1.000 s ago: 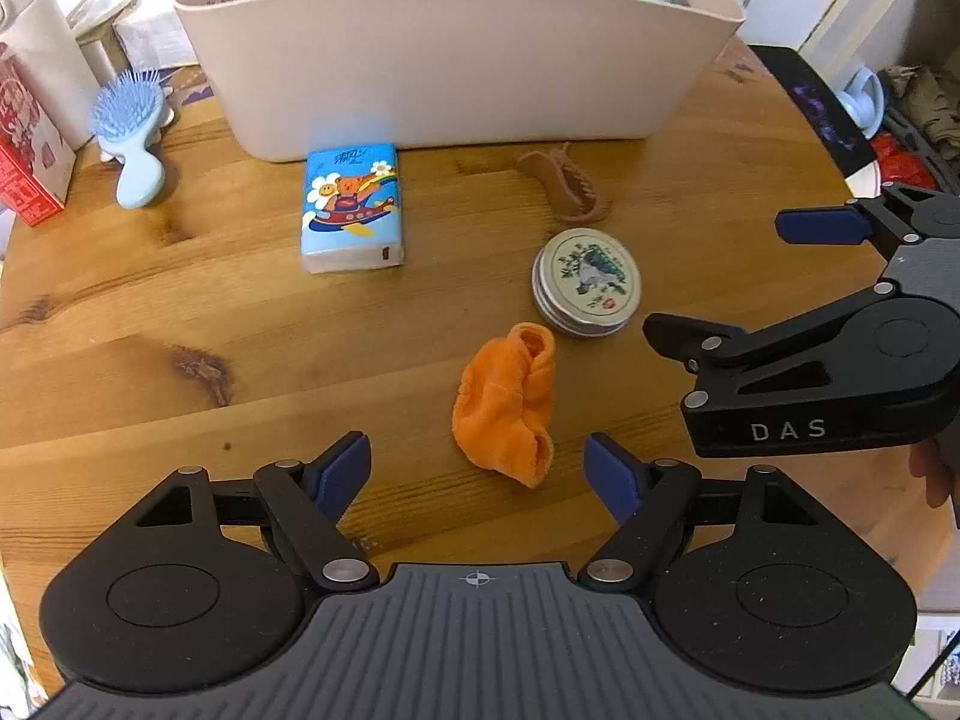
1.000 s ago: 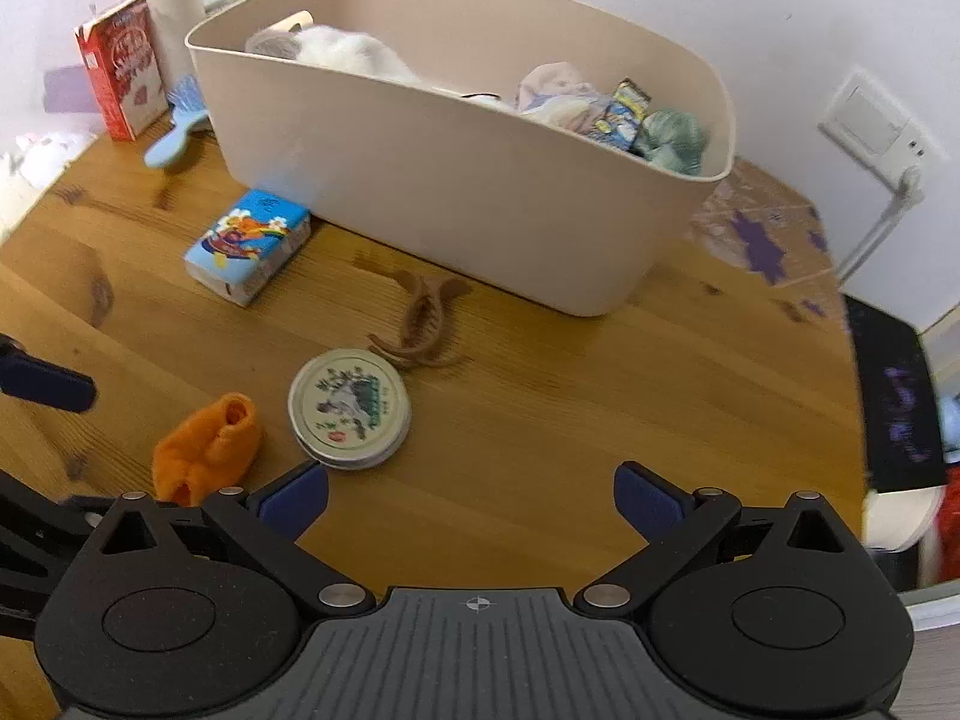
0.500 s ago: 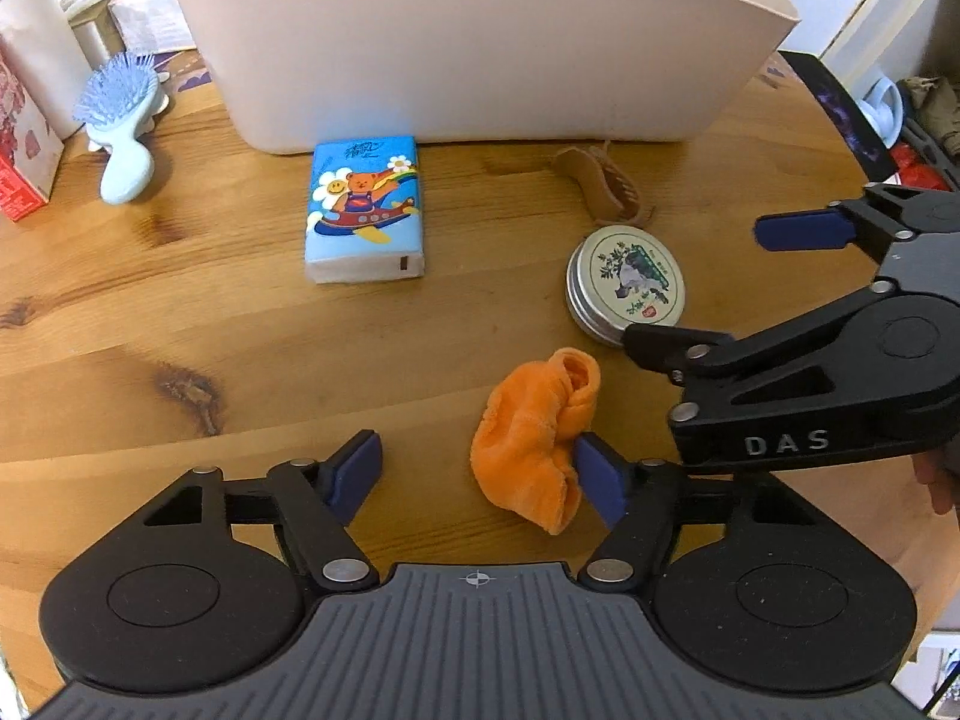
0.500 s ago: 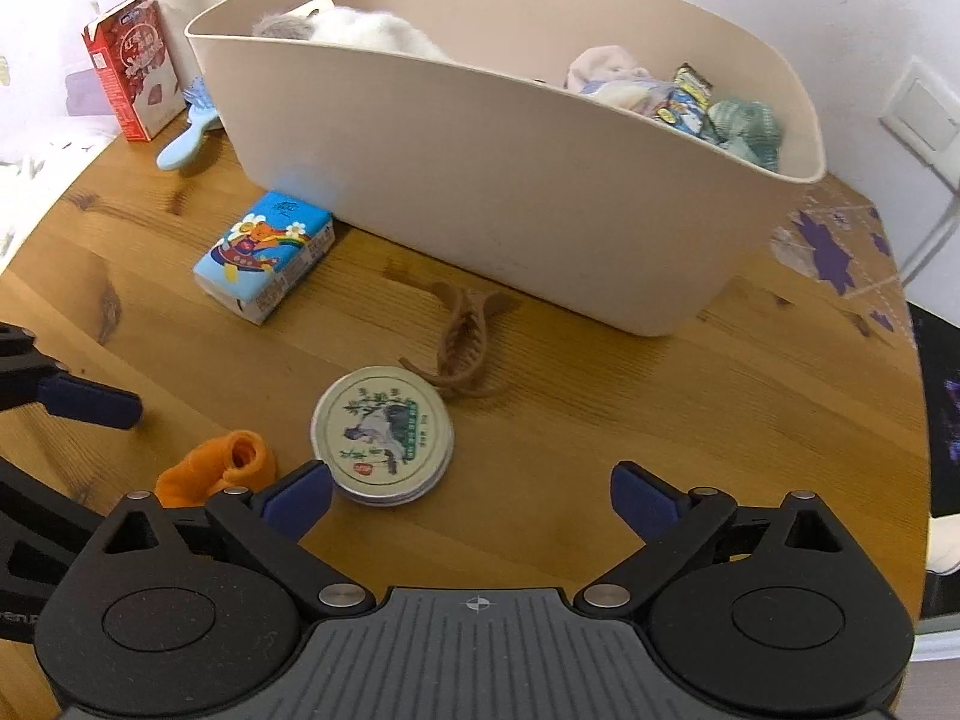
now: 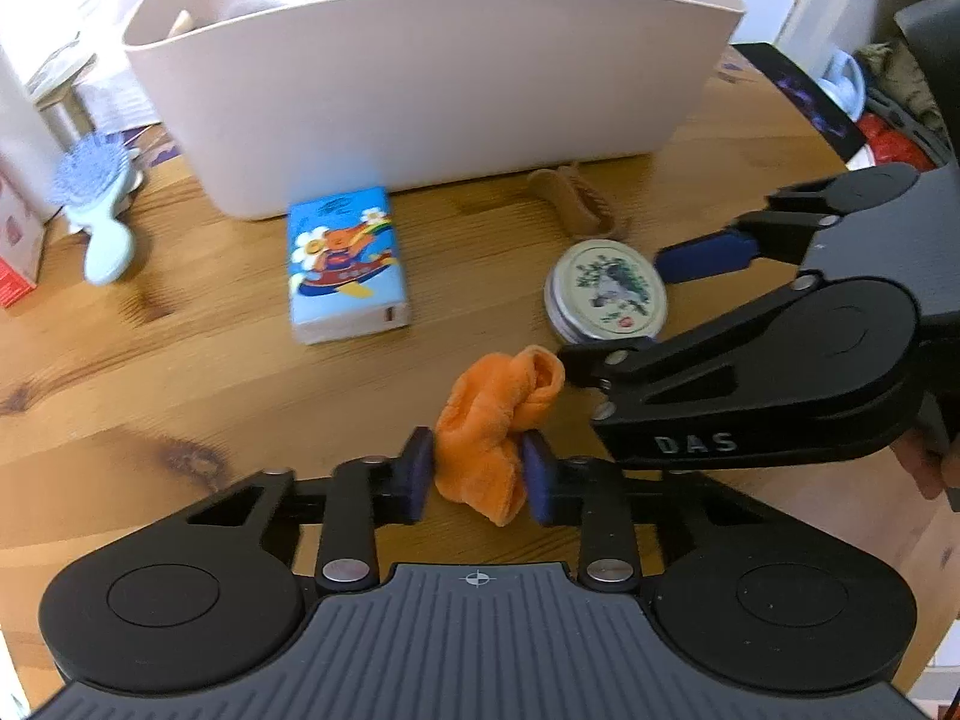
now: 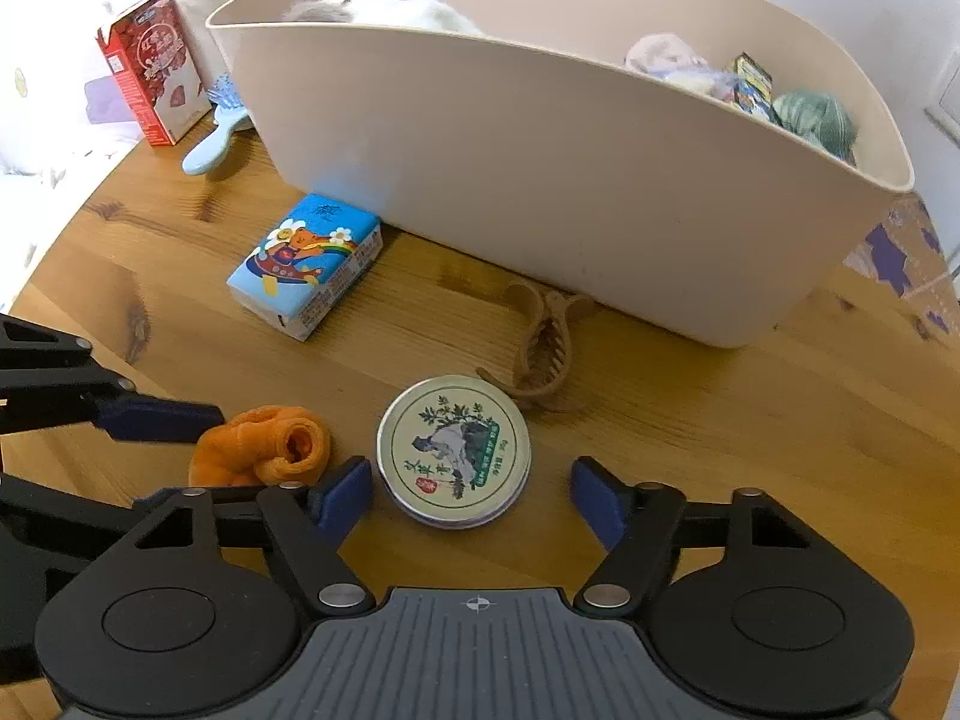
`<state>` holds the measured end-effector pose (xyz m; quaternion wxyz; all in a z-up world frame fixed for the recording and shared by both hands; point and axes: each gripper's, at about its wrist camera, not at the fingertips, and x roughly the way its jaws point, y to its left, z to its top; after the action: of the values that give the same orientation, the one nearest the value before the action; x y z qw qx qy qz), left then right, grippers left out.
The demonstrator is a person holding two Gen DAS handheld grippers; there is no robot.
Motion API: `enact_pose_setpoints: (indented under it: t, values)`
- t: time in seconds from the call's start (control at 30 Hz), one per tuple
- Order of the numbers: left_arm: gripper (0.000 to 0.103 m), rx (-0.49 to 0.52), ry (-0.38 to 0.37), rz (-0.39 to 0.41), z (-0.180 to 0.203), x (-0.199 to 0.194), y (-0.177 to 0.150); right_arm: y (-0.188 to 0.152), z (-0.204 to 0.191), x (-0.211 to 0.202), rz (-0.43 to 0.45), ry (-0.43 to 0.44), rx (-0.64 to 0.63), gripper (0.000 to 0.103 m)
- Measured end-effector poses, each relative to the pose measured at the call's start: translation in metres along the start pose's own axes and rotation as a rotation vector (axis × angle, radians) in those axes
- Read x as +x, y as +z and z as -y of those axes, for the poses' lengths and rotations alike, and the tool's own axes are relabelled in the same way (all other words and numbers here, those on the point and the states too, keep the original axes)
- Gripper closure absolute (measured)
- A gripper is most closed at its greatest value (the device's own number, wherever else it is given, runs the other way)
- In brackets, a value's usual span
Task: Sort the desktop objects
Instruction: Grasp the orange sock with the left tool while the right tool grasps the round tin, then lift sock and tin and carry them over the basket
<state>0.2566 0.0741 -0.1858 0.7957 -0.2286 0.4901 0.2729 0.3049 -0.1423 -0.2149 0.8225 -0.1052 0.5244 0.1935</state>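
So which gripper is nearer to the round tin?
Right. The right gripper has its fingers on either side of the round tin, not yet touching. The left gripper is beside it, closed on the orange cloth.

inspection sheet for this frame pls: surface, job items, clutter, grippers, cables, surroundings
Surface: round wooden table, knots in the grain.
Job's things: orange cloth, round tin, tissue pack, brown hair claw, blue hairbrush all on the table; beige bin already holds soft items and packets.
Clutter: red carton at the table's far edge.
Grippers: left gripper has just closed, pads pressing the orange cloth; right gripper has been closing, jaws straddle the round tin, gaps both sides.
Cables: nothing seen.
Surroundings: white wall, wall plate, more belongings beyond the table.
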Motion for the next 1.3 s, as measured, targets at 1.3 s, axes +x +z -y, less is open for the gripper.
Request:
enact_pose_setpoints:
  t: [1.3]
  values:
    - [0.092, -0.065, 0.030, 0.251, -0.036, -0.113, 0.051, 0.055, -0.018, -0.150, 0.288, -0.190, -0.052, 0.052]
